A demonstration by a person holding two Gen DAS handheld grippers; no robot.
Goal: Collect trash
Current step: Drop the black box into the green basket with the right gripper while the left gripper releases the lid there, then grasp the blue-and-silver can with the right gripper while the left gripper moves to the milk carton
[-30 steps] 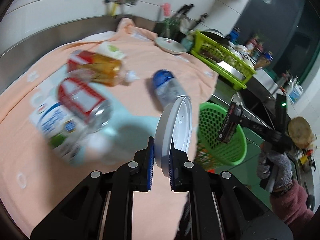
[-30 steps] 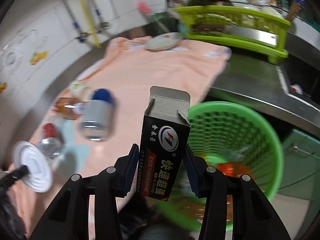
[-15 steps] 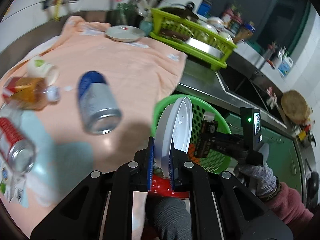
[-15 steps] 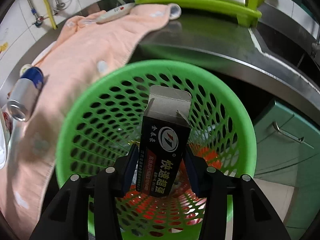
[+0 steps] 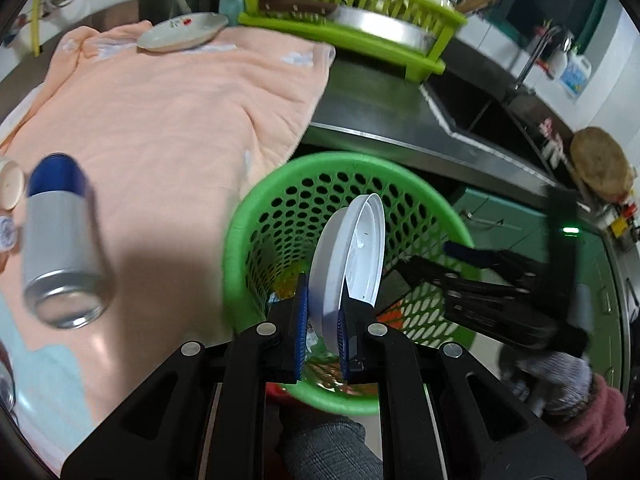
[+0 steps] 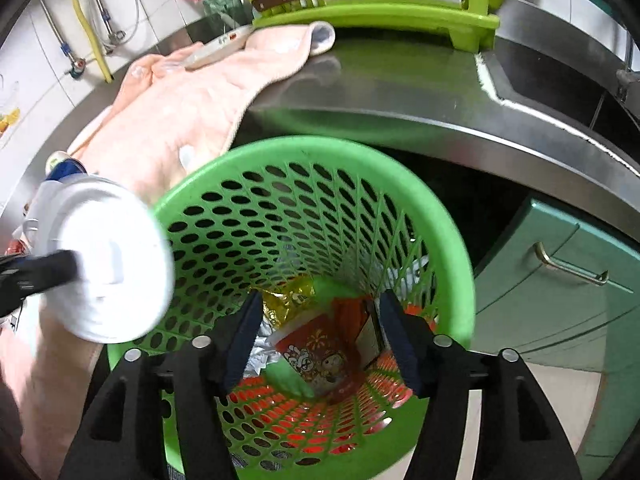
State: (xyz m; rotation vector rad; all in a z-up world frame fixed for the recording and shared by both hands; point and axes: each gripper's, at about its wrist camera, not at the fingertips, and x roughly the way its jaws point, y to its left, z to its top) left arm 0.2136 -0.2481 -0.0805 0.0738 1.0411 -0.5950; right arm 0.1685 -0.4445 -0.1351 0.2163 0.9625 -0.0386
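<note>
Left gripper (image 5: pixel 322 322) clamping white lid (image 5: pixel 352 252) on edge above green basket (image 5: pixel 256 216), can (image 5: pixel 60 240) on towel (image 5: pixel 168 96)

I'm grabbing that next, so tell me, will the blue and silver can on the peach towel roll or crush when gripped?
The can lies on its side, so a nudge would probably roll it. Its open end suggests it is empty, thus light and easily dented. The soft towel may slow rolling.
</note>
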